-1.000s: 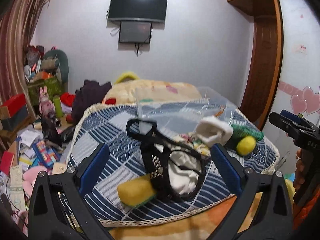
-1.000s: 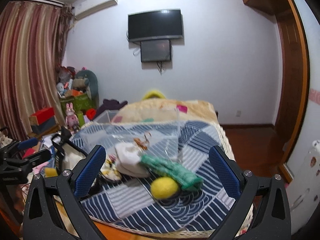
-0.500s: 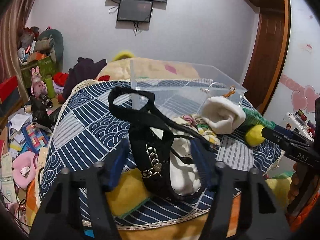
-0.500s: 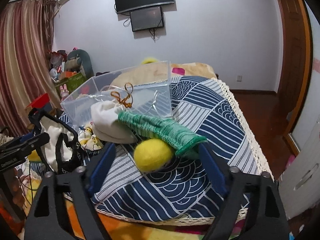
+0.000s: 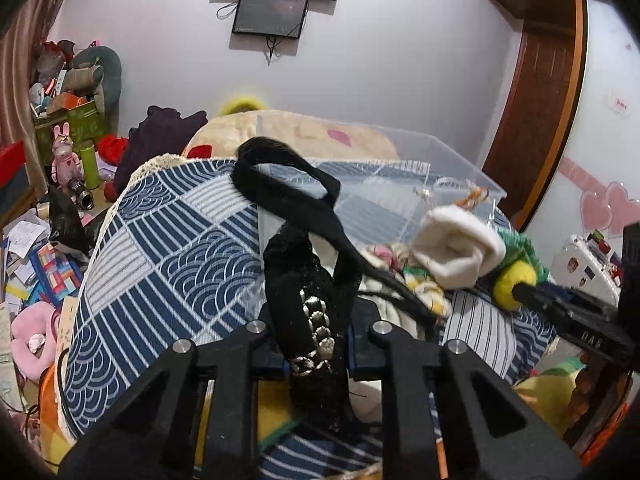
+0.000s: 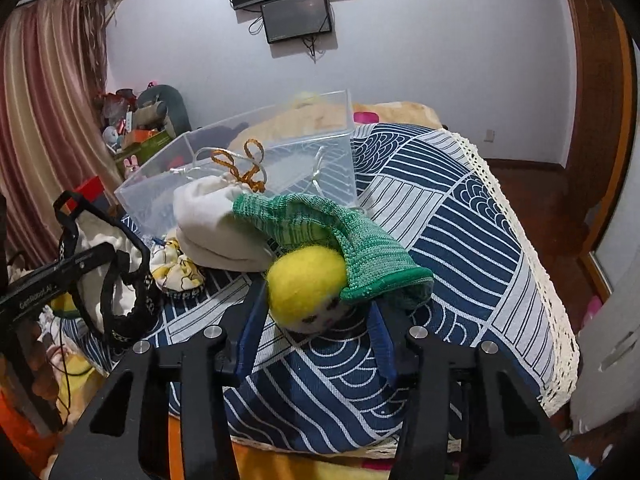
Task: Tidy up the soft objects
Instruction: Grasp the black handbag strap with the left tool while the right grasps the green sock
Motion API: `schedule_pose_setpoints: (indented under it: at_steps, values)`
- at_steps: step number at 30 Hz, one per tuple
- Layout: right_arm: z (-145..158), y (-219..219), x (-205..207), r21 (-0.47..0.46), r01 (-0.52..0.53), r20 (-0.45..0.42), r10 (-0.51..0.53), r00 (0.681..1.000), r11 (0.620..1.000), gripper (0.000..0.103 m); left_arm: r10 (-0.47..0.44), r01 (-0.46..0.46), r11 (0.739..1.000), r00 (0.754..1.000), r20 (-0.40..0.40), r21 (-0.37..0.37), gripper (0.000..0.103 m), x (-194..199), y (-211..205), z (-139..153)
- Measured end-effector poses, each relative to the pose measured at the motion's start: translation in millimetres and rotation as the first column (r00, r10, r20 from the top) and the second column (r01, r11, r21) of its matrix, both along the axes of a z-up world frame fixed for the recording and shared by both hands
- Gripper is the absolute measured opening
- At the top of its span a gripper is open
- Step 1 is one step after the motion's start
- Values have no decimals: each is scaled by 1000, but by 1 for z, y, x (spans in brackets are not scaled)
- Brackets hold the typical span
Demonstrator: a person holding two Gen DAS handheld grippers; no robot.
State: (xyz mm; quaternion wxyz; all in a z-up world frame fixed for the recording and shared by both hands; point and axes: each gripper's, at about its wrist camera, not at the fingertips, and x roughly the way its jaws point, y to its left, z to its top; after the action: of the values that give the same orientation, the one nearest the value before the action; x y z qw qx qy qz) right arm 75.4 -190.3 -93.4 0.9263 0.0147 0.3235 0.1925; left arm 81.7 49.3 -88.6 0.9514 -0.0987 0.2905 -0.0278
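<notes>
My left gripper [image 5: 316, 350] is shut on a black bag strap with a silver chain [image 5: 310, 300]; the strap loops up toward a clear plastic box [image 5: 400, 168]. The cream bag with black trim [image 6: 108, 248] shows in the right wrist view. My right gripper [image 6: 316, 320] stands with its blue pads [image 6: 250, 328] on either side of a yellow felt ball with a face [image 6: 308, 284], close to it; contact is unclear. A green knitted piece [image 6: 340, 236] lies over the ball. A white cloth pouch [image 6: 208, 224] sits behind it, also in the left wrist view [image 5: 456, 244].
All lies on a table with a blue and white patterned cloth [image 6: 460, 232]. A small yellow patterned pouch [image 6: 176, 268] lies between bag and ball. A yellow sponge [image 5: 276, 416] lies under the left gripper. Clutter covers the floor at the left [image 5: 44, 264].
Both grippers have moved forward and down. The left jaws closed on the black strap. The right jaws narrowed around the yellow ball.
</notes>
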Motion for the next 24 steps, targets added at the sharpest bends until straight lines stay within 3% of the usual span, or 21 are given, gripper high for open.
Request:
schedule_pose_setpoints:
  at_steps: [6,14,19,24]
  values:
    - [9,-4,-4,-20,-5,-2,5,1000,1000,46,-3,3,1000,999,52,-12,17,-3,2,21]
    - [35,-13,-19,-43,35,91,-31,995,998,69,-30,31,999,989,143,-7,17,-17,1,59]
    - [44,-1,-4,-96,45,121,-34,992,994,70,-52,51,999,984,173,11,17,-19,-6,75]
    - [30,20,33,-157,-58,21,63,998,986,70,-65,58,998,978,196,39,17,-17,-10,90]
